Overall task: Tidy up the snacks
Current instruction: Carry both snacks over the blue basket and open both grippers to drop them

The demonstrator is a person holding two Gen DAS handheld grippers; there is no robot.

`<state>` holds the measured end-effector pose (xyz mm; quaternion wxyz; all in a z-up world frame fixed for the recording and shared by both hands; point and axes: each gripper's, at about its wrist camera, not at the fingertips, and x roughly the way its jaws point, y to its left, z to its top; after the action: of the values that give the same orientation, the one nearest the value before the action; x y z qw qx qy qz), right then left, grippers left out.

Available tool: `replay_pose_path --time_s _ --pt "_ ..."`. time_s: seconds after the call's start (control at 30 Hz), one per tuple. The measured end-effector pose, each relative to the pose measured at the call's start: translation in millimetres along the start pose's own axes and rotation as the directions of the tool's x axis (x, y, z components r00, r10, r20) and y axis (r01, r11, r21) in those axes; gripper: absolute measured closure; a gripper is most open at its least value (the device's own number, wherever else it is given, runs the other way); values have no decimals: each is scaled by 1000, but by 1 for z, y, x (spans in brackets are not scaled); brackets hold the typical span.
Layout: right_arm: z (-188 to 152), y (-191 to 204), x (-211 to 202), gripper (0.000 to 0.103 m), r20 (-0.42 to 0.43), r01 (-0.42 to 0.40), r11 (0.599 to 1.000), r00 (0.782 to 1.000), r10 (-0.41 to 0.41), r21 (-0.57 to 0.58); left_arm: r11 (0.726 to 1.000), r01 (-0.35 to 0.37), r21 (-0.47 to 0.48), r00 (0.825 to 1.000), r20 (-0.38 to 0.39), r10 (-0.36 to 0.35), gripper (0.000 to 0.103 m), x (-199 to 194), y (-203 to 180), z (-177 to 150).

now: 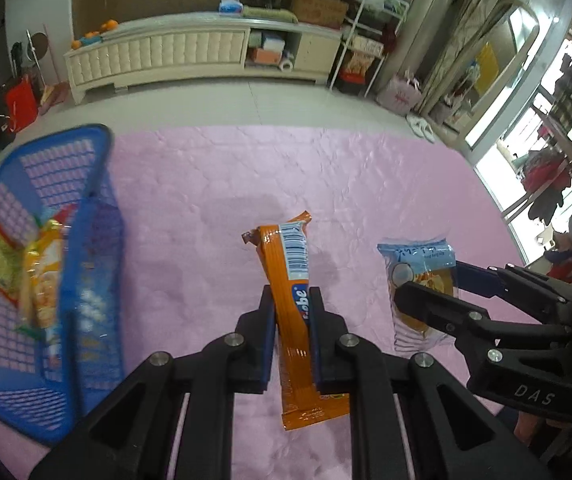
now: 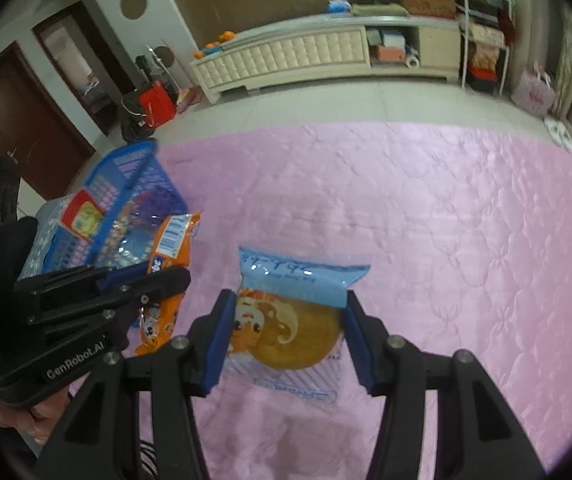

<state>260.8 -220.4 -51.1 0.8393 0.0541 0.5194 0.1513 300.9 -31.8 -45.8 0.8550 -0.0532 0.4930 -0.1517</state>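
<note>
I've got both snacks lifted — left gripper (image 1: pixel 292 312) clamped on the orange wafer bar (image 1: pixel 292 304), right gripper (image 2: pixel 286 334) holding the cake packet (image 2: pixel 292 320), both right of the blue basket (image 1: pixel 86 240). Next I'd swing them over its rim and drop them.

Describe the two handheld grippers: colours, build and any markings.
Both are matte black plastic linkage frames with silver round pivot bolts and blue pads lining the fingers. The left gripper carries white "GenRobot.AI" lettering on its side; the right gripper shows raised "DAS" lettering. Thin black cables show under the left gripper.
</note>
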Motion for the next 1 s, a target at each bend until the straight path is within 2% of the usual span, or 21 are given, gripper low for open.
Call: replay_pose_path --time_s 0.2,0.37,0.77,1.0 --pt "7 41 -14 46 28 -28 999 999 29 -39 1000 -7 -11 998 69 7 90 -45 27 -9" --pt "15 72 -13 46 35 -54 996 998 56 -75 999 -33 -19 993 108 35 90 -65 53 -10" --pt "35 139 14 46 17 -152 982 988 155 -111 992 -91 -91 984 144 103 90 -112 134 -22" --pt "44 187 41 46 -26 -167 969 986 165 -183 983 -130 -131 978 145 149 90 -121 172 -25"
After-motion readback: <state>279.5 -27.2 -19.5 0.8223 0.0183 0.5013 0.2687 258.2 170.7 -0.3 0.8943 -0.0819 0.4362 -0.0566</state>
